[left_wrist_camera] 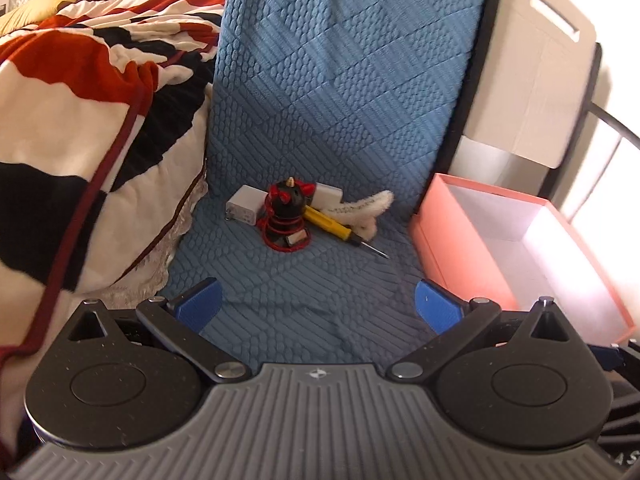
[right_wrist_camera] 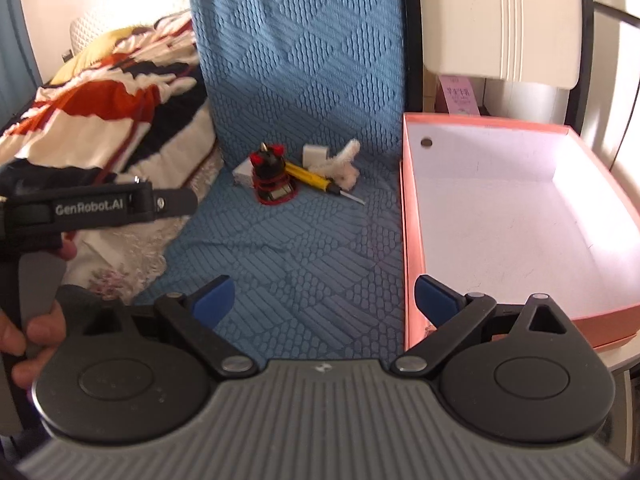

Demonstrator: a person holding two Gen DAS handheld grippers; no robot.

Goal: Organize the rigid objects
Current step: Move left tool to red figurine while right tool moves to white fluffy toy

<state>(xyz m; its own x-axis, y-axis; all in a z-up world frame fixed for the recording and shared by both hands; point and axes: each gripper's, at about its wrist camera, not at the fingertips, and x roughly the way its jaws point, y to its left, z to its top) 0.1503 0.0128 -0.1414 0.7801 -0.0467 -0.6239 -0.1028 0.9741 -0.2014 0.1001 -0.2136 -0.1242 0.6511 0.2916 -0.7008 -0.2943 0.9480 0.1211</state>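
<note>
A small pile lies on the blue quilted cover [left_wrist_camera: 304,280]: a black-and-red figure [left_wrist_camera: 287,216], a yellow screwdriver [left_wrist_camera: 340,230], a white charger block [left_wrist_camera: 245,209], another white block [left_wrist_camera: 326,195] and a fluffy white sock [left_wrist_camera: 366,210]. The same pile shows in the right wrist view, with the figure [right_wrist_camera: 272,178] and screwdriver [right_wrist_camera: 316,179]. An open pink box [left_wrist_camera: 472,268] stands to the right, empty [right_wrist_camera: 412,240]. My left gripper [left_wrist_camera: 318,304] is open and empty, short of the pile. My right gripper [right_wrist_camera: 324,300] is open and empty, beside the box's left wall.
A red, black and cream blanket [left_wrist_camera: 80,120] is heaped on the left. A white panel [left_wrist_camera: 532,80] and dark metal frame stand behind the box. The left gripper's body [right_wrist_camera: 92,208] and the hand holding it show at the left of the right wrist view.
</note>
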